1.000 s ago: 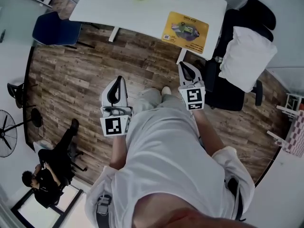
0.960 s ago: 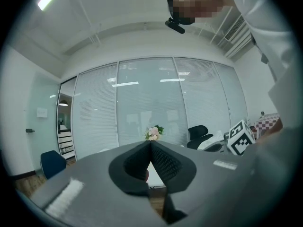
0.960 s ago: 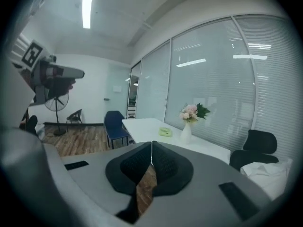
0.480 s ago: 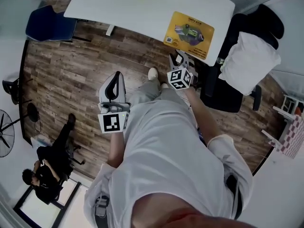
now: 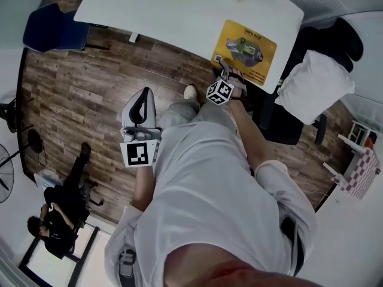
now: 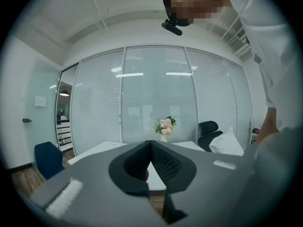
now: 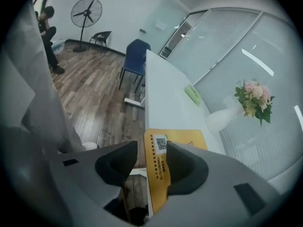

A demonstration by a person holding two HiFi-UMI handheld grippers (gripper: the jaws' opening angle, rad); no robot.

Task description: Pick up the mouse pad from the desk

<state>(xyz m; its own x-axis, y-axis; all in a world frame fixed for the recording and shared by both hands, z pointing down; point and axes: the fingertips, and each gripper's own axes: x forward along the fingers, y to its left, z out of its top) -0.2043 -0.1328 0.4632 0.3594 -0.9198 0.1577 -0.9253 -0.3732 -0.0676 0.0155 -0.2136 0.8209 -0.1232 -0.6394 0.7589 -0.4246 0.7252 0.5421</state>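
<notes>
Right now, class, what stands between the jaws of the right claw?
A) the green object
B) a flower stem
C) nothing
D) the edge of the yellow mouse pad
D: the right gripper view shows the yellow mouse pad edge-on between the jaws of the right claw, which have just been opening and are not pressing on it.

Blue chair [image 5: 51, 31], flowers [image 7: 253, 98], floor fan [image 7: 86, 12], perhaps a pillow [image 5: 314, 76]

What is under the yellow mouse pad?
The white desk lies under the mouse pad. What the pad covers is hidden. Its near edge sits between the right hand-held gripper's jaws, which have just been opening.
</notes>
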